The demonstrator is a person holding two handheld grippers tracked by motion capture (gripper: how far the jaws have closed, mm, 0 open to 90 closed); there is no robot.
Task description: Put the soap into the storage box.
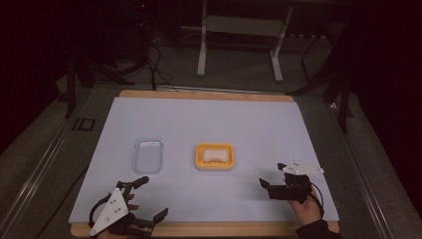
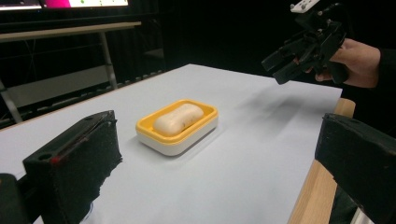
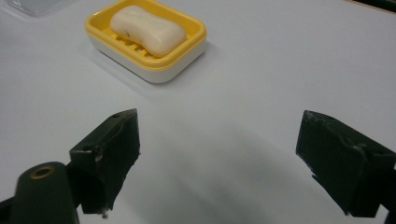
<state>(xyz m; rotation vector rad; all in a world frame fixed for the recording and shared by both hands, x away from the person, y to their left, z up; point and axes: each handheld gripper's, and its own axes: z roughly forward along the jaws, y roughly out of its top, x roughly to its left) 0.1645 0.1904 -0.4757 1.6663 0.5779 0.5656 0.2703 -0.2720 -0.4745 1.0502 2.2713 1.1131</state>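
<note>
A yellow soap dish (image 1: 215,164) with a white base holds a pale bar of soap (image 1: 215,155) near the middle of the white table top. My left gripper (image 1: 152,197) hovers at the front left, open and holding nothing. In the left gripper view the dish (image 2: 159,140) and soap (image 2: 179,118) lie ahead between my jaws. My right gripper (image 1: 271,175) is held at the front right, open and holding nothing, right of the dish. The right gripper view has the dish (image 3: 154,70) and soap (image 3: 147,29) ahead to the upper left.
A clear plastic tray (image 1: 148,155) lies left of the dish; its corner (image 3: 37,4) shows in the right gripper view. The table's wooden front edge (image 1: 224,229) runs below both grippers. A white frame (image 1: 239,30) and cables lie on the floor behind.
</note>
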